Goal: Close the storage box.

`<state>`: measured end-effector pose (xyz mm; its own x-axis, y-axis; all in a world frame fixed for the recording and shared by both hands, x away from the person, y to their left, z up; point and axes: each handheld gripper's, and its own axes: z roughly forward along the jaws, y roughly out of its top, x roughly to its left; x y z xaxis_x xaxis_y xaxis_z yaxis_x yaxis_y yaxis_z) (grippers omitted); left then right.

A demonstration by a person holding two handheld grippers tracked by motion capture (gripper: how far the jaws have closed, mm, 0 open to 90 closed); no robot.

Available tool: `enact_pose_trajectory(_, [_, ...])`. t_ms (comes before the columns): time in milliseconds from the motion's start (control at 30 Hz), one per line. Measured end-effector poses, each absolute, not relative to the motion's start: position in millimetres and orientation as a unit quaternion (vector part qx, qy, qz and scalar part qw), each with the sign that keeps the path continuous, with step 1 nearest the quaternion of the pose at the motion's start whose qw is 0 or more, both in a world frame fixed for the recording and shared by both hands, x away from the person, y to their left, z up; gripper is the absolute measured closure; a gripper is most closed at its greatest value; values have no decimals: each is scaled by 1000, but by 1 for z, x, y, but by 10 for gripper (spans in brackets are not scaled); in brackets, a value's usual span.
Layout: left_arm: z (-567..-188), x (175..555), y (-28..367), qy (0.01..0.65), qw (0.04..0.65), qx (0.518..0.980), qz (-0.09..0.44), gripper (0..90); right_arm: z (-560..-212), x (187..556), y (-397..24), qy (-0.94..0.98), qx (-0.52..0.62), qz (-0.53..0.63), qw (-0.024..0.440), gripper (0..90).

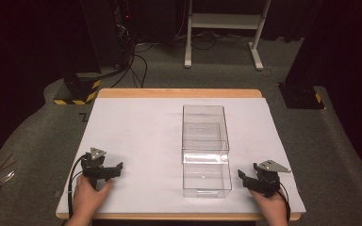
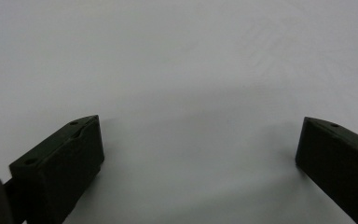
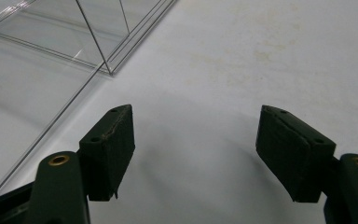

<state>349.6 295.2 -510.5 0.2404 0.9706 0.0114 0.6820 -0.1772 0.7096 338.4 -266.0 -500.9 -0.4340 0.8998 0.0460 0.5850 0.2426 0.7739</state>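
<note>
floor: grey carpet (image 1: 169,75) | far: white desk frame (image 1: 224,21), black cables (image 1: 136,61) | left: black post, yellow-black striped base (image 1: 78,92) | right: black base (image 1: 301,94) | light: dim room, lit worktop (image 1: 136,122)

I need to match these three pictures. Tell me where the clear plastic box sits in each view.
High view: clear plastic box at table centre, between both grippers.
Left gripper view: not in it.
Right gripper view: box corner at upper left.
Shared landmark: the white table surface.
</note>
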Motion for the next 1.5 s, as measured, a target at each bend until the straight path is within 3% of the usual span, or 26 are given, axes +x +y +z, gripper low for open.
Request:
enact_pose_trajectory(900, [-510,350,295,567,299,728,241,12,-498,336,-269,748,491,391,216,312])
enact_pose_trajectory(1500, [-510,350,295,567,299,728,241,12,-486,328,-260,755,465,402,230,280])
